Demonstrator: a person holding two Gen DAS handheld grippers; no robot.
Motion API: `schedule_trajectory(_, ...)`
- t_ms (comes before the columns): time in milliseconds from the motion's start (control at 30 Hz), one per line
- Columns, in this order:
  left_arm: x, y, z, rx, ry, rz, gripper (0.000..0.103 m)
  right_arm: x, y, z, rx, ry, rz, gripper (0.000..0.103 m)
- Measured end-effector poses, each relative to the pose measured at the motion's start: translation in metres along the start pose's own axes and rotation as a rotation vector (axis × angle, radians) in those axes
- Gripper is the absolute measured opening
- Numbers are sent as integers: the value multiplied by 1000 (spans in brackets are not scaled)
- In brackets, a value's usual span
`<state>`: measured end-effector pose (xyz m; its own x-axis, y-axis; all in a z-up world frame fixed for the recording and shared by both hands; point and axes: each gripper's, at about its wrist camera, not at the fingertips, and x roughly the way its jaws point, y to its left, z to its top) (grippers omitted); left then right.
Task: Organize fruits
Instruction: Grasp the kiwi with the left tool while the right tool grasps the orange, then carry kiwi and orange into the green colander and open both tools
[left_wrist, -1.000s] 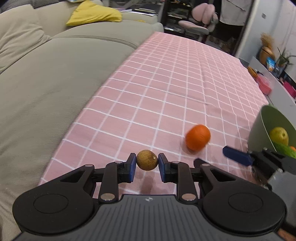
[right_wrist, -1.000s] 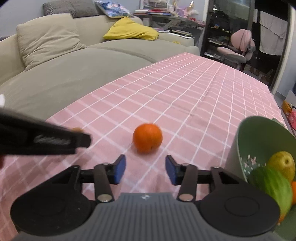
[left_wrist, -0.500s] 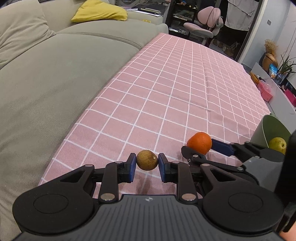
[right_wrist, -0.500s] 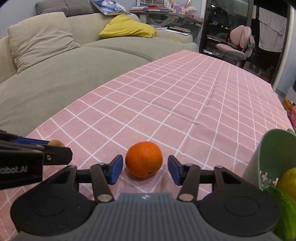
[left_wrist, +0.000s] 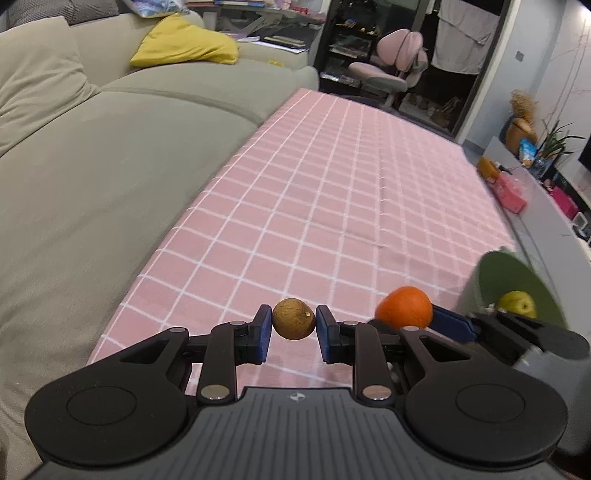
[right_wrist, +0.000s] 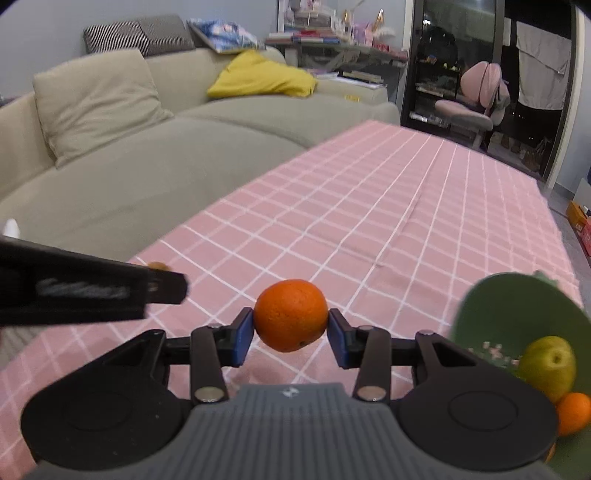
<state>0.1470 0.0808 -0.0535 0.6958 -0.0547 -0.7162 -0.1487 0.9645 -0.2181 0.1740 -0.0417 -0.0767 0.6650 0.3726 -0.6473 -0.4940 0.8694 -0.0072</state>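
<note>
Pink checked cloth covered the table. A brown fruit was clamped in the left gripper. The right gripper, jaws just closing, pinched an orange. The green bowl, near right, was cut off; its fruits were partly hidden.

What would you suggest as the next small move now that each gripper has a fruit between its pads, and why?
Probably carry the right gripper toward the green bowl on its right. Its jaws have just been closing and its pads now press on the orange, which looks clear of the pink cloth. The bowl already holds a pear. The left gripper, shut on the small brown fruit, can follow.
</note>
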Motion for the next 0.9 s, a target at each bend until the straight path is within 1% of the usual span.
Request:
schedule_trajectory(167, -13, -20, 9, 31, 2, -44, 28, -54, -12, 1, 7, -47, -10, 40)
schedule_trajectory(300, -21, -47, 15, 79, 5, -118, 28, -94, -35, -3, 53, -73, -26, 40)
schedule_trajectory(467, -19, -85, 22, 155, 30, -216, 28, -129, -68, -16, 109, -79, -87, 40)
schedule_trajectory(500, -17, -93, 23, 171, 44, -231, 28, -134, -76, -18, 118, -79, -103, 40)
schedule_trajectory(667, 2, -132, 32, 289, 88, -262, 28, -145, -114, -31, 180, -50, -166, 40)
schedule_trajectory(767, 15, -151, 40, 317, 134, -299, 28, -145, -130, -38, 206, -26, -186, 40)
schedule_trajectory(833, 26, -160, 45, 339, 165, -300, 28, -143, -137, -41, 220, -10, -191, 40)
schedule_trajectory(900, 36, -169, 47, 387, 192, -285, 28, -138, -143, -45, 231, 14, -187, 40)
